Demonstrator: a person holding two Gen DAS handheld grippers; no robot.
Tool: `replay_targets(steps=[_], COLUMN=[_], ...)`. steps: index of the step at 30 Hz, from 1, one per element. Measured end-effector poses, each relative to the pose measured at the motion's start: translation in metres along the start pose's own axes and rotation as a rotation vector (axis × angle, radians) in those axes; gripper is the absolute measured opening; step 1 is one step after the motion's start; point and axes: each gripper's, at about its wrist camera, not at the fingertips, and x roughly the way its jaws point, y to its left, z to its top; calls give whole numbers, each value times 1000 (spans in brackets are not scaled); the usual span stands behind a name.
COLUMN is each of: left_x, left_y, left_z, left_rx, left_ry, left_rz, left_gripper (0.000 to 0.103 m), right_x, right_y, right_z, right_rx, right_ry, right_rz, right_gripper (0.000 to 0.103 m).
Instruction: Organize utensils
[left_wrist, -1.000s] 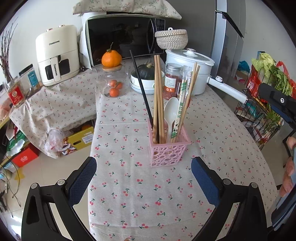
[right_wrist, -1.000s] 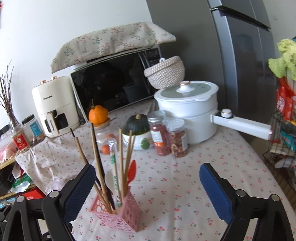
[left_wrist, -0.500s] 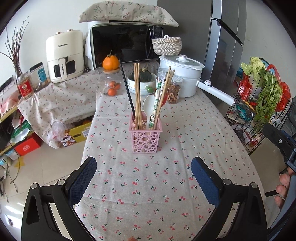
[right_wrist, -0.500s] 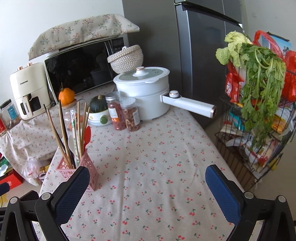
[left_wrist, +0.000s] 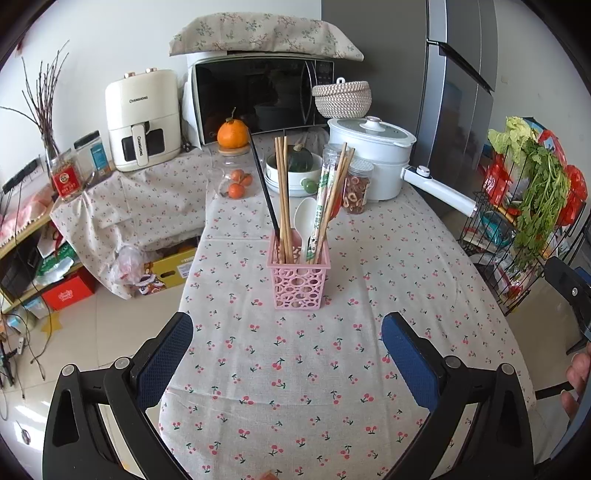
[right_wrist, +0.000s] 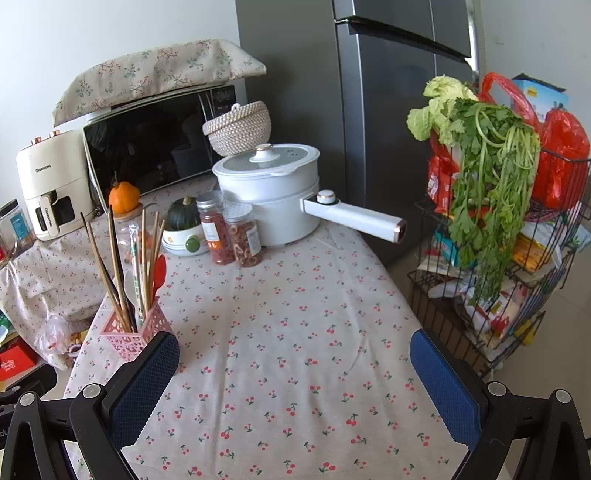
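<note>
Utensils (left_wrist: 300, 206) are being kept upright in a pink perforated holder (left_wrist: 298, 282) on the cherry-print tablecloth (left_wrist: 295, 369), handles upward for easy picking. Left gripper (left_wrist: 287, 356) and right gripper (right_wrist: 294, 380) are being held wide open, nothing grasped. "CHANGHONG" is being shown on the air fryer (left_wrist: 142, 120).

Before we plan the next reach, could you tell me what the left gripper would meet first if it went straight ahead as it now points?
Most likely the pink utensil holder, centred ahead of the open left gripper, with only bare tablecloth between; height is uncertain.
</note>
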Motion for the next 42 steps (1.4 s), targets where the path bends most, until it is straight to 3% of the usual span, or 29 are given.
replay_targets(steps=[42], left_x=[0], left_y=[9], left_z=[-2], left_rx=[-47], left_ry=[-5], left_rz=[25], left_gripper=[103], right_x=[13], right_y=[25], right_z=[-2], right_rx=[-21], right_ry=[36], right_rz=[31], right_gripper=[103])
